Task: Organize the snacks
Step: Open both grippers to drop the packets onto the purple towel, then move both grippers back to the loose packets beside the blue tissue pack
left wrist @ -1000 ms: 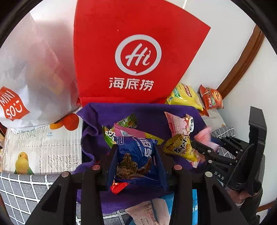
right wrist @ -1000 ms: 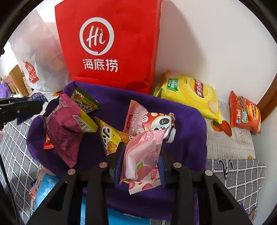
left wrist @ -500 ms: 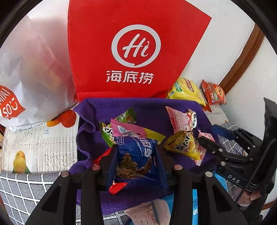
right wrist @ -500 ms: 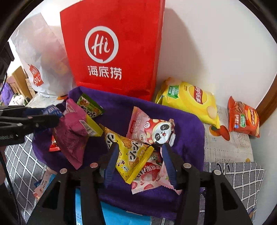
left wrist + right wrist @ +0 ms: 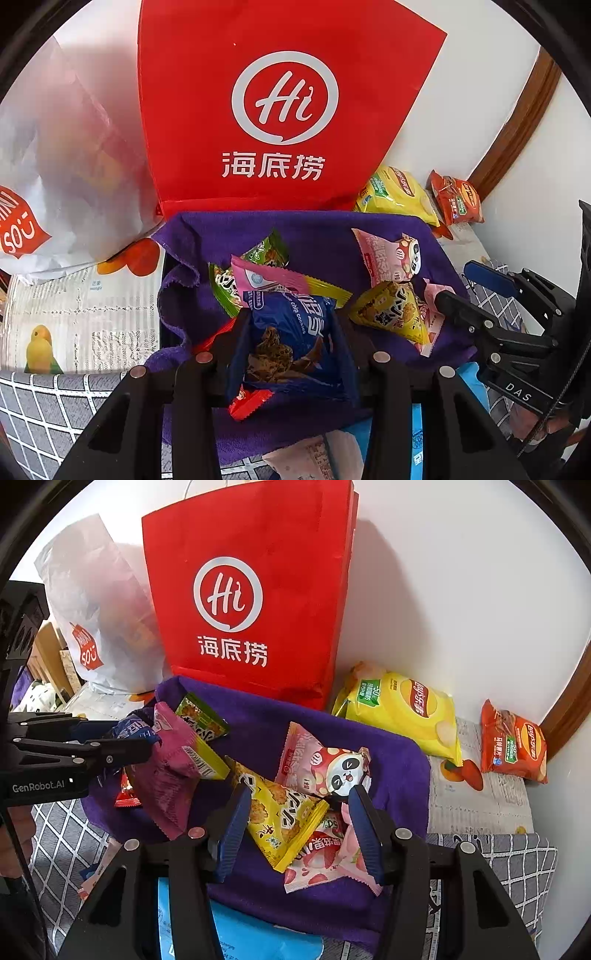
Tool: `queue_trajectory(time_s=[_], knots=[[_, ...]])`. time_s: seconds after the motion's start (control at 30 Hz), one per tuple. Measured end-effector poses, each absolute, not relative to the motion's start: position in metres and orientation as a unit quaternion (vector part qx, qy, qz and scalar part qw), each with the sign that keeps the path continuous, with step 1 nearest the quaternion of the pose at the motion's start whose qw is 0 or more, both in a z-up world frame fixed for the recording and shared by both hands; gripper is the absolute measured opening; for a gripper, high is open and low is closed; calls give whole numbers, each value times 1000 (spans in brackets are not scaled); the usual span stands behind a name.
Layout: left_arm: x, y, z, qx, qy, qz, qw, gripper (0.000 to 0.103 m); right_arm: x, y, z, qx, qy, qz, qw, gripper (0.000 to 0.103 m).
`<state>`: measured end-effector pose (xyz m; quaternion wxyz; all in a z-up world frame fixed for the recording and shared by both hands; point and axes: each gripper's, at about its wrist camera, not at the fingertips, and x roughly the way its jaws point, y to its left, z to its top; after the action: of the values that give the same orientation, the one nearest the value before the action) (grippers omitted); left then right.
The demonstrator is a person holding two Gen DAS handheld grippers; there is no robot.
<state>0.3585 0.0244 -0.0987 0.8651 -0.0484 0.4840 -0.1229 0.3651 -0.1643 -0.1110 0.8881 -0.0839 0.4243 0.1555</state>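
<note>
The pink packet [image 5: 325, 853] lies loose on the purple cloth [image 5: 399, 760], partly under the yellow triangle pack [image 5: 280, 819]. A second ago the right tool [image 5: 299, 830] was clamped on it; now that tool's jaws stand wide apart on either side of the two packs, touching neither so far as I can tell. So the pink packet has been let go onto the pile, and that drop looks finished.

The blue cookie pack [image 5: 291, 336] is another matter. The left tool [image 5: 291, 354] is closed on it, as it was a second ago, holding it above the near edge of the cloth, with a small red wrapper [image 5: 247, 400] just below it. In the right view it hangs at the left side of the cloth, beside the magenta pack [image 5: 173, 760].

Around them on the cloth sit a panda pack [image 5: 325, 768] and a green pack [image 5: 201, 720]. Behind stands the red bag [image 5: 251, 590], with a white bag [image 5: 99, 602] to its left. On the worktop by the wall, off the cloth, lie a yellow chip bag [image 5: 402, 709] and an orange chip bag [image 5: 513, 742].

By my judgement the blue pack is next to be released, and the right tool is free for the chip bags.
</note>
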Motion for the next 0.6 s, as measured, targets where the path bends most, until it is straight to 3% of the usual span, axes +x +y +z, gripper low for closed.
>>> queue_trajectory(time_s=[0.6], knots=[[362, 20, -104, -49, 487, -118, 864, 42, 364, -161, -111, -90, 424, 156, 887, 55]])
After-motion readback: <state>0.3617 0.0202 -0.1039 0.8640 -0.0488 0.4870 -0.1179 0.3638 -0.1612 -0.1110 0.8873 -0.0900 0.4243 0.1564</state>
